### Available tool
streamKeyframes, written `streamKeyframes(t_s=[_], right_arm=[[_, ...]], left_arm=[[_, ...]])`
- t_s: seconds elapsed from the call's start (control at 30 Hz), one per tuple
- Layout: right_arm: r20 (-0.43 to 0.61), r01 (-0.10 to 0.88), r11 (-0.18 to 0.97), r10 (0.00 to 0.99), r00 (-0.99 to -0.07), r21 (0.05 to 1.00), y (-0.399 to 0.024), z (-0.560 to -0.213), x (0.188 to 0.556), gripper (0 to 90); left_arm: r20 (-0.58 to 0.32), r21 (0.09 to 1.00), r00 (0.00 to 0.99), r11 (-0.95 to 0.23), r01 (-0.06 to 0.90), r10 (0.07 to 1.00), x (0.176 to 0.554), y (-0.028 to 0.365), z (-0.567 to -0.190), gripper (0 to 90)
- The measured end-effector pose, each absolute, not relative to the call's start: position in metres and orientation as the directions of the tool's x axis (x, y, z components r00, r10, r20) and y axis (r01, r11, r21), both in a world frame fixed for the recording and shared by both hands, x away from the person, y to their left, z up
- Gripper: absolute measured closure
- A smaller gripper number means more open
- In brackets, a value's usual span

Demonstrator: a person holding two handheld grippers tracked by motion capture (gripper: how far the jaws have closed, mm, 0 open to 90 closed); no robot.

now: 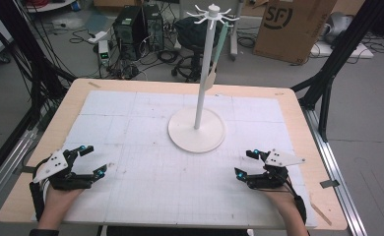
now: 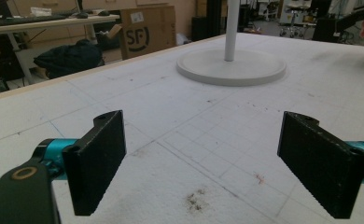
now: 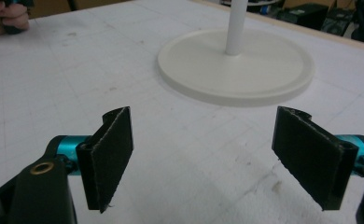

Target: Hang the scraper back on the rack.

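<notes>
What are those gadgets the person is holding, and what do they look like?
Two hand-held grippers. The left gripper and right gripper are black frames, each topped by a grey three-cornered plate dotted with small holes. Teal fittings carry flat black rectangular pads. Dark cuffs show at both wrists.

cardboard box (image 1: 293,27) | "SF" logo | smaller label (image 2: 136,17) apparently unreadable

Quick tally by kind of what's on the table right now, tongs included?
Tongs: 2, left and right, both open and empty
White stand with round base and pole: 1
Utensil hanging from the stand's top hooks: 1
Total: 4
</notes>
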State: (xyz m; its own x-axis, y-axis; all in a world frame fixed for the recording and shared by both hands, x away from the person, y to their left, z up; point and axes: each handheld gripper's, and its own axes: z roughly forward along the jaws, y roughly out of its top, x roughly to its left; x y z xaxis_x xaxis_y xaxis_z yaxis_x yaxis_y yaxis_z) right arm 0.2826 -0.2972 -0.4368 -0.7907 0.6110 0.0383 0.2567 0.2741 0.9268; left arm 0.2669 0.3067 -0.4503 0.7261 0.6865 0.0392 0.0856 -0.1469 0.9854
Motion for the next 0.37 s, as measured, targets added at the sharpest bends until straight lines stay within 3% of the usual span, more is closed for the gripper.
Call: streamKeyframes(t_s=[0.37], right_arm=[[0.036,0.254,0.27,0.618,-0.785,0.929,-0.2989,-0.4469,0.2809,19.8]], left_arm=[[0.039,0.985,0.727,-0.148,0.087,0.685,0.267,0.3065,-0.4502,15.9]])
